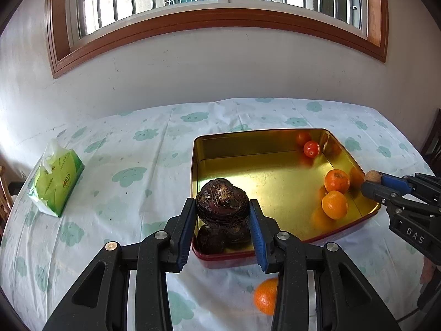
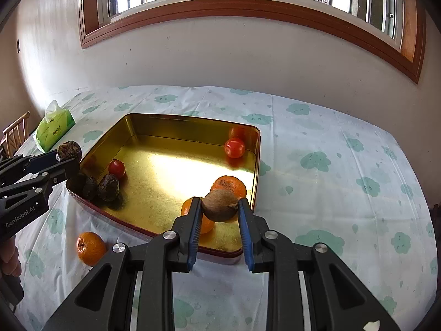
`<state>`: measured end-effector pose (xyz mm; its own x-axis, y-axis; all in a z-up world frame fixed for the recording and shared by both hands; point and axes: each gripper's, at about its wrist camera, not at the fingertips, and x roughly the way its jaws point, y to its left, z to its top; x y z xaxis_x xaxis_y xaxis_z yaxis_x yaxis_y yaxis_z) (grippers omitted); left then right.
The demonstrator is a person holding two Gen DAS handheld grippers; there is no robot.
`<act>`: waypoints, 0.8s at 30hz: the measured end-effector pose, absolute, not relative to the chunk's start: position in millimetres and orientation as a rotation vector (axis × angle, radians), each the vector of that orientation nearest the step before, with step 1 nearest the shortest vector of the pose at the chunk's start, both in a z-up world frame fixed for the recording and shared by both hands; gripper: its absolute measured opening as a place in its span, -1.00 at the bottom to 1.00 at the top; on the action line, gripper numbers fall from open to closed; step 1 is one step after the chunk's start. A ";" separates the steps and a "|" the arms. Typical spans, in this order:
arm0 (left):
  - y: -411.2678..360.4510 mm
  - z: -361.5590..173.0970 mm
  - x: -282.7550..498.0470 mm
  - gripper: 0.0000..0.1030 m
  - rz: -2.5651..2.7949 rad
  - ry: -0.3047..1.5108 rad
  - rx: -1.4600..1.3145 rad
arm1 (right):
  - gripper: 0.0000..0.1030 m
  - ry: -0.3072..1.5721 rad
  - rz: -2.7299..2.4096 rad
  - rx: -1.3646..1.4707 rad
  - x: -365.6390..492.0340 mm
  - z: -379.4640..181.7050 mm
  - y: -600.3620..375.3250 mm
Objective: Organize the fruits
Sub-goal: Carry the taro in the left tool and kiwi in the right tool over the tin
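My left gripper (image 1: 222,203) is shut on a dark, wrinkled purple-brown fruit (image 1: 220,193), held above the near left corner of a golden tin tray (image 1: 275,135). Two more dark fruits (image 2: 109,187) lie in that corner, next to a small red tomato (image 2: 116,168). My right gripper (image 2: 220,202) is shut on a brown oval fruit (image 2: 220,207) above the tray's near right part. Below it lie two oranges (image 1: 336,180) (image 1: 334,204). Another tomato (image 2: 234,147) sits at the far right corner. One orange (image 2: 91,248) lies on the tablecloth in front of the tray.
A green tissue pack (image 1: 56,182) lies at the table's left side. The table stands against a white wall under a wood-framed window. A wooden chair (image 2: 15,135) stands beyond the left edge. Part of a hand (image 2: 9,256) shows behind the left gripper.
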<state>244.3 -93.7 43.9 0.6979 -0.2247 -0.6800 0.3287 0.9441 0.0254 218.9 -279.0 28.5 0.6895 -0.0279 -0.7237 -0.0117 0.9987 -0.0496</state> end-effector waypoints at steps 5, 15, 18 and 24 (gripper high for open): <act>-103.4 36.4 259.9 -0.25 -0.310 0.757 0.170 | -0.53 0.836 -0.008 -0.059 235.1 19.3 -280.0; -114.3 17.9 275.4 -0.25 -0.310 0.798 0.183 | -0.53 0.858 -0.007 -0.070 247.6 8.3 -277.6; -115.7 14.5 276.8 -0.25 -0.306 0.804 0.189 | -0.53 0.861 -0.006 -0.069 248.8 7.2 -276.9; -115.2 7.9 279.4 -0.25 -0.299 0.821 0.187 | -0.52 0.860 -0.010 -0.071 249.2 6.6 -275.3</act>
